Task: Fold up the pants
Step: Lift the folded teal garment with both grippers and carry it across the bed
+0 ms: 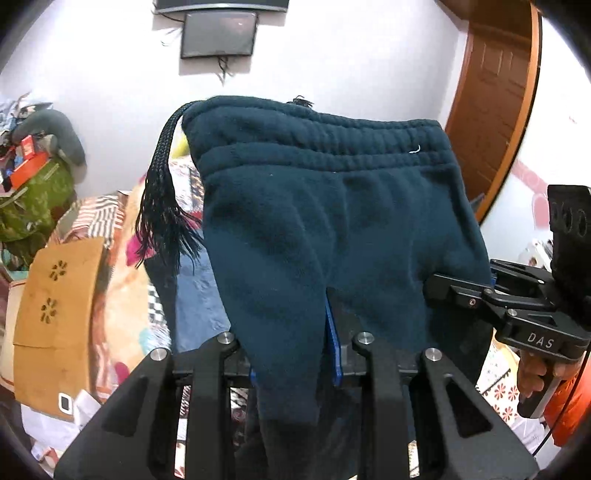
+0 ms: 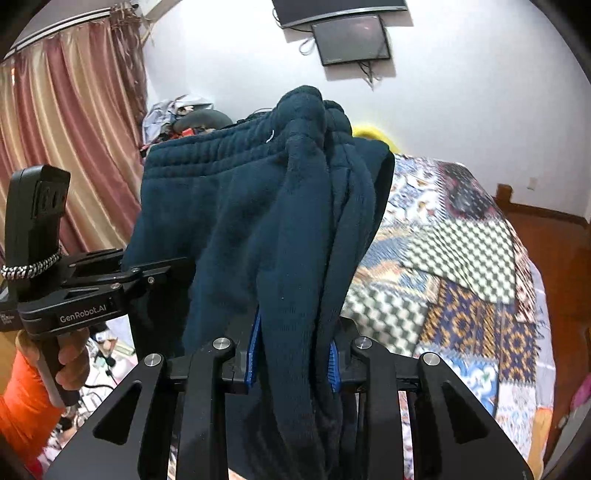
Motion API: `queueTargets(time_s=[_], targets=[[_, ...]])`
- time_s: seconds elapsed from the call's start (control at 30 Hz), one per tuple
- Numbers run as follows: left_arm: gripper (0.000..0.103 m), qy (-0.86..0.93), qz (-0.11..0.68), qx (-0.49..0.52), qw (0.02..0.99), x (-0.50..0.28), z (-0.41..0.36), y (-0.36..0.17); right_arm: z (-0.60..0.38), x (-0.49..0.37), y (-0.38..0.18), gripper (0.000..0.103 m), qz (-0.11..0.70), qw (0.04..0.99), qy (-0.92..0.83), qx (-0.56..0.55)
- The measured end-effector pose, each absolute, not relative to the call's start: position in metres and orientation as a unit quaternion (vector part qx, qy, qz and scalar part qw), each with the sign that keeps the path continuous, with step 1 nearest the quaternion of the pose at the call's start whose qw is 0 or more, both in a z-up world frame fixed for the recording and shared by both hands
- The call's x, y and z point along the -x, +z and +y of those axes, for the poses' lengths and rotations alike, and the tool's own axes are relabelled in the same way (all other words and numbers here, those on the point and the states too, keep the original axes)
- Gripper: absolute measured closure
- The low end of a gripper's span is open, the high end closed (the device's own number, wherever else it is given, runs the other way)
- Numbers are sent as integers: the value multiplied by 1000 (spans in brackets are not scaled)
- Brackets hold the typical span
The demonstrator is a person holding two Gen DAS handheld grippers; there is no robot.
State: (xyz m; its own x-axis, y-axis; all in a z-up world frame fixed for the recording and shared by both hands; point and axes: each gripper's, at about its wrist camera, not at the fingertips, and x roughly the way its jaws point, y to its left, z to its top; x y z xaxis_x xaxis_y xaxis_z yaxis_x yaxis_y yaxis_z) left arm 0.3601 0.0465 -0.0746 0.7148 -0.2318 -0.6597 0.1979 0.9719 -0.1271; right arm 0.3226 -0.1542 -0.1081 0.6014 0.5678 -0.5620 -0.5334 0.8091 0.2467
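Observation:
Dark teal fleece pants (image 1: 332, 221) hang in the air, elastic waistband on top. A frayed black drawstring (image 1: 162, 177) dangles off the waistband's left end. My left gripper (image 1: 295, 332) is shut on a fold of the fabric between its blue pads. At the pants' right edge, my right gripper (image 1: 439, 291) clamps the cloth, with a person's hand (image 1: 532, 373) on its handle. In the right wrist view a thick bunch of the pants (image 2: 229, 206) runs down between the pads of my right gripper (image 2: 293, 350), and my left gripper (image 2: 173, 271) bites the left edge.
A bed with a patchwork quilt (image 2: 461, 258) lies below and to the right. Striped curtains (image 2: 74, 129) hang at left, and a wooden door (image 1: 491, 110) stands at right. A cardboard box (image 1: 55, 295) and a clutter pile (image 1: 33, 177) sit at left. A screen (image 1: 218, 33) is on the wall.

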Motion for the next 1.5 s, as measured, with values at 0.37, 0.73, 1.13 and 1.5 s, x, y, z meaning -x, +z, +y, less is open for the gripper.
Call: queueTargets(time_s=[0.37,0.73,1.13,1.5], targets=[[76,-81,351,55,931,-419,112,-90,-92,-382,-114,77,322,895,308,-14],[76,-33,371,70,925,-495,156,-155,-44,-465,-164,77,362,876,319,-24],[75,-18,479,98,872,-588,167,-271,-19,-534,-233,84,457,852,257,8],[70,21,494,69,867,-557,163,-257,-45,-504,-222,81,479,848,228,3]])
